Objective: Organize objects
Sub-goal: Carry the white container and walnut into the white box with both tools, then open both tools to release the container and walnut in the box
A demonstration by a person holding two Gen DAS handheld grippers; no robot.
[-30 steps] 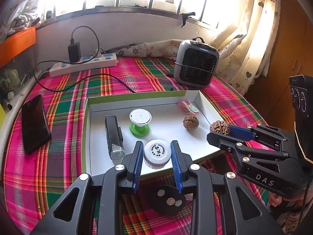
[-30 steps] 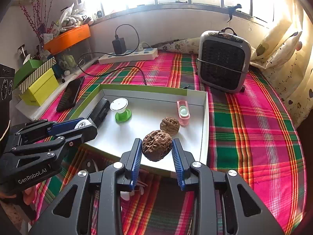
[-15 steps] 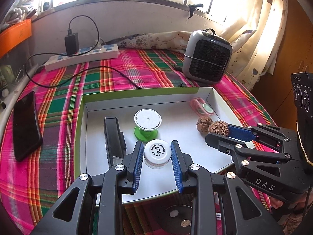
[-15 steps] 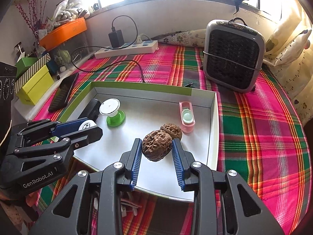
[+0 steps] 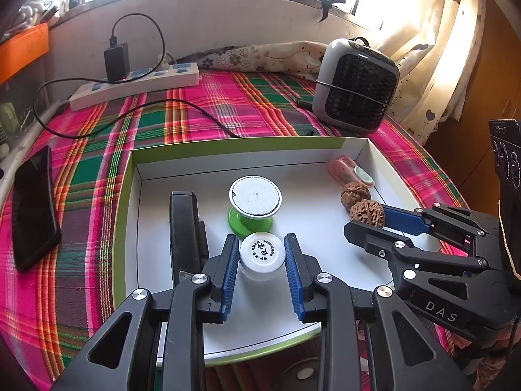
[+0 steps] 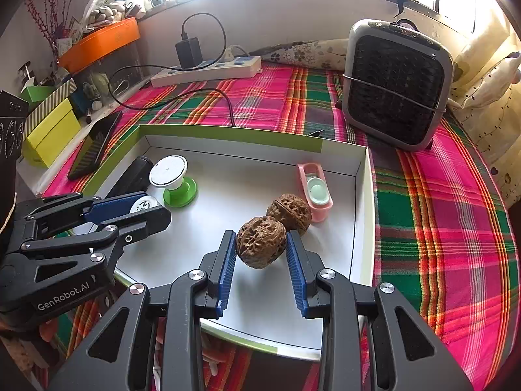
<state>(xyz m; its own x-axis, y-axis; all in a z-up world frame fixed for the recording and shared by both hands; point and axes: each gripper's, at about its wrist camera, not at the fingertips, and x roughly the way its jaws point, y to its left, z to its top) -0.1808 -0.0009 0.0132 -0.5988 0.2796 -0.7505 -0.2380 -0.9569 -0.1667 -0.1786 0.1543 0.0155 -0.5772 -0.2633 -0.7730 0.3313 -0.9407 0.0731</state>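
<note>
Rough, wrinkled walnut (image 6: 260, 242), smooth white card tray (image 6: 247, 140), woven plaid cloth (image 6: 439, 215), and glossy black phone (image 5: 32, 208).

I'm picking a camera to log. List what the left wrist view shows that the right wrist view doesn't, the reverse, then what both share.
Left wrist only: the left claw gripping the white jar from above its printed lid.

Right wrist only: the yellow-green boxes and orange bin on the ledge; the right claw seen from behind, gripping a walnut.

Both: the tray, green spool, second walnut, pink case, heater.
</note>
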